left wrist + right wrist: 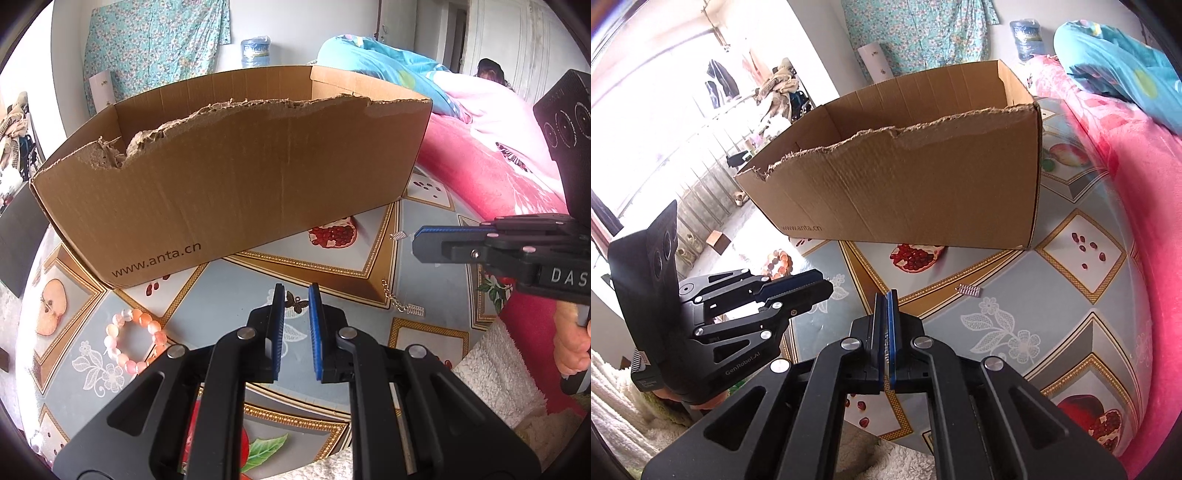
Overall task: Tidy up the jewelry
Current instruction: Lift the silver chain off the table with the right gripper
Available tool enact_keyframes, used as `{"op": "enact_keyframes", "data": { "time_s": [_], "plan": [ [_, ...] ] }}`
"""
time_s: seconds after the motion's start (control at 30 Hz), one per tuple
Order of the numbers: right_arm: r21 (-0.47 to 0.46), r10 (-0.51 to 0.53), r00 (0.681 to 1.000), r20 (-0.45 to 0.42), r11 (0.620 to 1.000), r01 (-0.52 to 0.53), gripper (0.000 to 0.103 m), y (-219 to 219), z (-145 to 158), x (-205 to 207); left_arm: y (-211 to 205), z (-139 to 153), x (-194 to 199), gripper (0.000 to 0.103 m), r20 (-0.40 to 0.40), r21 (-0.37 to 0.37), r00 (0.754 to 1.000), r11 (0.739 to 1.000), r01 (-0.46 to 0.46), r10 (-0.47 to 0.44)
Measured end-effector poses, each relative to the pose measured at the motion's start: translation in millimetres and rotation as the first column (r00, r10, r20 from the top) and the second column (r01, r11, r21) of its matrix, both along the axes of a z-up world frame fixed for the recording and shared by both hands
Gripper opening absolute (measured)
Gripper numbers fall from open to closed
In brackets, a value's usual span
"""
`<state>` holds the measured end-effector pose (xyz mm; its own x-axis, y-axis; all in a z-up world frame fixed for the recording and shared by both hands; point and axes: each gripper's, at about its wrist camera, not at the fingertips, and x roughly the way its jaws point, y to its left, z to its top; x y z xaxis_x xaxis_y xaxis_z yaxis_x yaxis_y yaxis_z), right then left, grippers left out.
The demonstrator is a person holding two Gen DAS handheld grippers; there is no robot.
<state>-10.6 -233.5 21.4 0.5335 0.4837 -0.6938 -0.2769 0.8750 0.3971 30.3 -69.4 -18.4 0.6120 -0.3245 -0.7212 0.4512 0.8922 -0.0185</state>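
Cardboard box (229, 177) sat far on the table (229, 280) to receive jewelry; left gripper (296, 295), jaws apart, framed the butterfly charm (297, 303); right gripper (885, 301) pressed together, apparently empty.

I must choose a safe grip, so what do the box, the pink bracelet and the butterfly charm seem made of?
Brown open-top box: corrugated cardboard, matte, with torn fibrous rim. Pink round-bead bracelet: glossy, translucent beads, perhaps glass or stone. Small dark butterfly charm: probably metal, dull bronze finish.

Bright daylight, blown-out windows at left, fisheye-bent edges, dark corners
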Motion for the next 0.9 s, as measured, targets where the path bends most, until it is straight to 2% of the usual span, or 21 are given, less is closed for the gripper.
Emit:
{"op": "enact_keyframes", "data": {
  "time_s": [0.1, 0.27, 0.37, 0.43, 0.5, 0.73, 0.8, 0.83, 0.9],
  "plan": [
    [0.026, -0.018, 1.000, 0.009, 1.000, 0.018, 0.001, -8, 6, -3, 0, 2, -2, 0.012, 0.008, 0.000, 1.000, 1.000, -0.001, 0.001],
    [-0.011, -0.025, 1.000, 0.000, 1.000, 0.025, 0.002, -5, 7, -1, 3, 4, -5, 0.012, 0.014, -0.002, 1.000, 1.000, -0.010, 0.010],
    [-0.047, 0.003, 0.999, -0.035, 0.999, -0.004, 0.010, 0, -1, -1, 5, 4, -6, 0.012, 0.012, 0.000, 1.000, 1.000, -0.015, 0.015],
    [-0.087, 0.024, 0.999, -0.048, 0.996, -0.028, 0.022, 7, -7, -3, 7, 4, -6, 0.012, 0.011, 0.000, 1.000, 1.000, -0.017, 0.017],
    [-0.129, 0.049, 0.997, -0.059, 0.990, -0.057, 0.025, 15, -13, -5, 8, 3, -5, 0.012, 0.009, 0.001, 1.000, 1.000, -0.019, 0.019],
    [-0.281, 0.109, 0.993, -0.036, 0.953, -0.115, 0.024, 42, -24, -4, 10, 3, -5, 0.012, 0.008, 0.000, 1.000, 1.000, -0.019, 0.019],
    [-0.330, 0.128, 0.991, -0.026, 0.935, -0.129, 0.018, 49, -24, -5, 10, 3, -4, 0.012, 0.008, -0.002, 1.000, 1.000, -0.019, 0.019],
    [-0.337, 0.143, 0.989, -0.028, 0.931, -0.144, 0.008, 51, -23, -6, 10, 3, -3, 0.012, 0.008, -0.003, 1.000, 1.000, -0.020, 0.020],
    [-0.336, 0.150, 0.988, -0.039, 0.929, -0.155, 0.007, 53, -23, -5, 11, 3, -3, 0.012, 0.006, -0.007, 1.000, 1.000, -0.022, 0.022]
  ]
}}
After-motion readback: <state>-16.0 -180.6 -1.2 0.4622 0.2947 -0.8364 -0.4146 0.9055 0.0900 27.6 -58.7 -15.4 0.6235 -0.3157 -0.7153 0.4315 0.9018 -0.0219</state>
